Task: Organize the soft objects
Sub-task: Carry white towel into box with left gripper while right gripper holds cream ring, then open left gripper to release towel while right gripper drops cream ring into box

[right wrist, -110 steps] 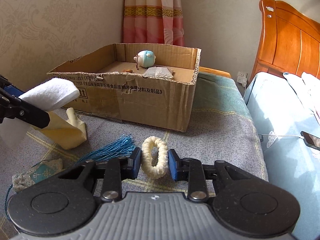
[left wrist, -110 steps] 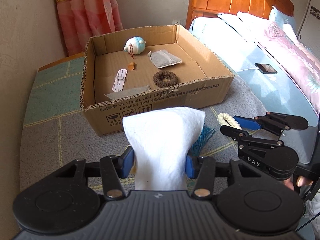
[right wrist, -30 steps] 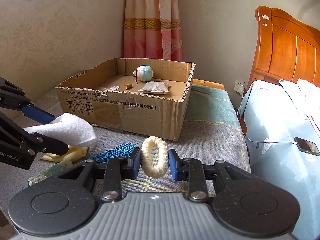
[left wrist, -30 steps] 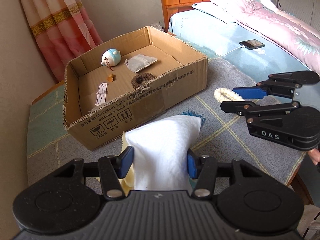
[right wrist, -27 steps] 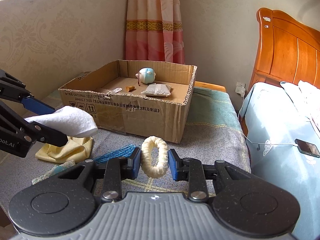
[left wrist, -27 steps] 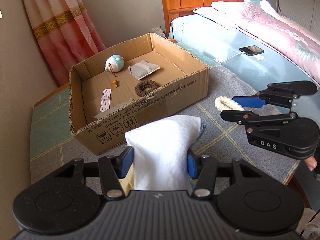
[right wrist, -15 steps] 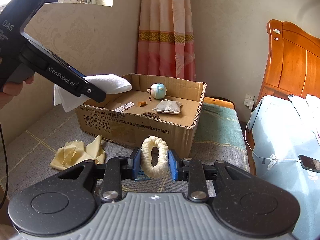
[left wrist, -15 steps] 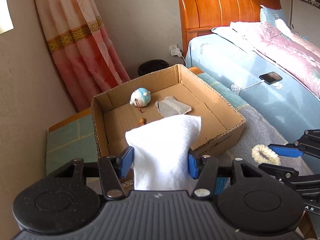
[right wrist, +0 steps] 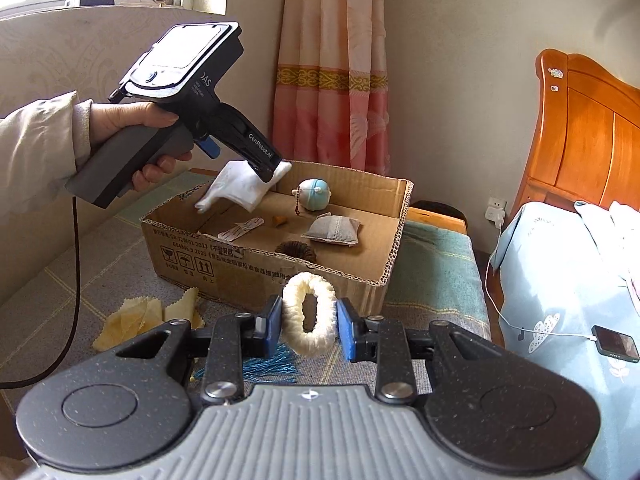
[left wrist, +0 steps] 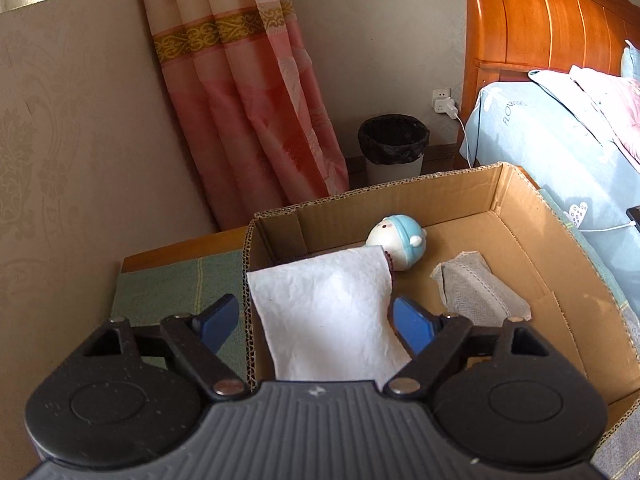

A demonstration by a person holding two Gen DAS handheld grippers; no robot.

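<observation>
The left gripper [left wrist: 316, 320] hangs over the near-left corner of the cardboard box [left wrist: 560, 240], its jaws opening, blue pads clear of the white cloth [left wrist: 328, 312] between them. The cloth's long axis runs from 6 toward 12 o'clock, its far edge pointing at the blue-and-white plush [left wrist: 400, 246]. At 3 o'clock from the cloth lies a grey pouch [left wrist: 476, 296]. The right gripper [right wrist: 308, 322] is pinched on a cream ring scrunchie [right wrist: 309, 312], standing upright, long axis 12 to 6, in front of the box.
</observation>
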